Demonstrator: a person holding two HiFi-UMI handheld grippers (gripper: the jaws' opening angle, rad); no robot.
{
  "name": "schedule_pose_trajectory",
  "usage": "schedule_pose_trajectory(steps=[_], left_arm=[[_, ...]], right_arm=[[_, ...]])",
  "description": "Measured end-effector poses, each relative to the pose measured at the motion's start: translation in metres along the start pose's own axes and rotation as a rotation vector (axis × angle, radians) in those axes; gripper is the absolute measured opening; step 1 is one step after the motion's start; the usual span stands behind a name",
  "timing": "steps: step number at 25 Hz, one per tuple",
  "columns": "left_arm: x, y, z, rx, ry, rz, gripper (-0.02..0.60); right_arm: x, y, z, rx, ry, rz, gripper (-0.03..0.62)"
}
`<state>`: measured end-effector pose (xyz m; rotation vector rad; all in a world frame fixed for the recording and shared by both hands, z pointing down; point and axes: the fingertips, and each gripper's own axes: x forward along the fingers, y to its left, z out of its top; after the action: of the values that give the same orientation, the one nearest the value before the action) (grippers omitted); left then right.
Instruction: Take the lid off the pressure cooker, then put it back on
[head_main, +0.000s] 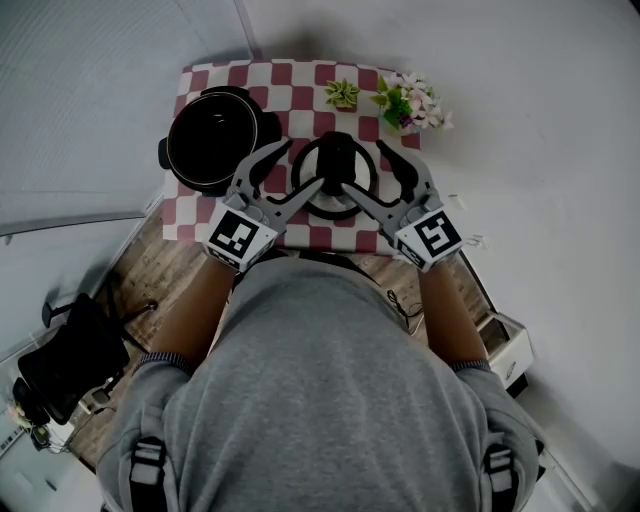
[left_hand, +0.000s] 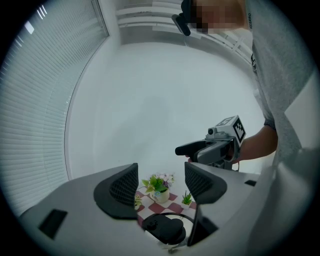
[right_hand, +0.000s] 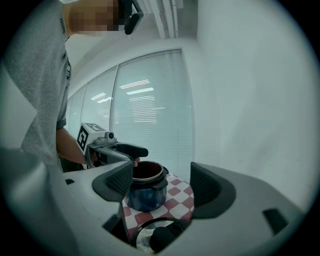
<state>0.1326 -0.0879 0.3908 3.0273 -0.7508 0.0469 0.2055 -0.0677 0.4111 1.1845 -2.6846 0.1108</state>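
The pressure cooker pot (head_main: 212, 140) stands without its lid at the left of the checkered table (head_main: 200, 215); in the right gripper view the dark pot (right_hand: 145, 187) shows straight ahead. Its lid (head_main: 335, 180), round with a black handle, lies on the cloth right of the pot. My left gripper (head_main: 297, 166) and right gripper (head_main: 368, 168) hang open over the lid from either side, nothing between their jaws. The lid (left_hand: 165, 229) sits below the left gripper (left_hand: 160, 186), and the lid (right_hand: 160, 235) likewise lies under the right gripper (right_hand: 162, 184).
A pot of pink flowers (head_main: 412, 103) and a small green plant (head_main: 342, 93) stand at the table's far edge. A white box (head_main: 505, 345) sits on the floor at the right, dark gear (head_main: 60, 365) at the lower left. Window blinds (right_hand: 145, 115) rise behind the pot.
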Motion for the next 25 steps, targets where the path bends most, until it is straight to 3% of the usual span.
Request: schedule_pose_trajectory(steps=[6, 13, 20, 25], left_arm=[[0.009, 0.003, -0.013, 0.04, 0.052, -0.011, 0.314], [0.031, 0.0, -0.04, 0.08, 0.16, -0.078, 0.314], [0.057, -0.005, -0.085, 0.151, 0.328, -0.143, 0.315], [0.067, -0.017, -0.127, 0.208, 0.479, -0.245, 0.316]], right_arm=[[0.001, -0.007, -0.007, -0.003, 0.025, 0.0, 0.376], [0.009, -0.022, -0.041, -0.001, 0.193, 0.027, 0.377], [0.017, -0.034, -0.082, -0.032, 0.335, 0.064, 0.391], [0.022, -0.032, -0.114, -0.076, 0.459, 0.126, 0.399]])
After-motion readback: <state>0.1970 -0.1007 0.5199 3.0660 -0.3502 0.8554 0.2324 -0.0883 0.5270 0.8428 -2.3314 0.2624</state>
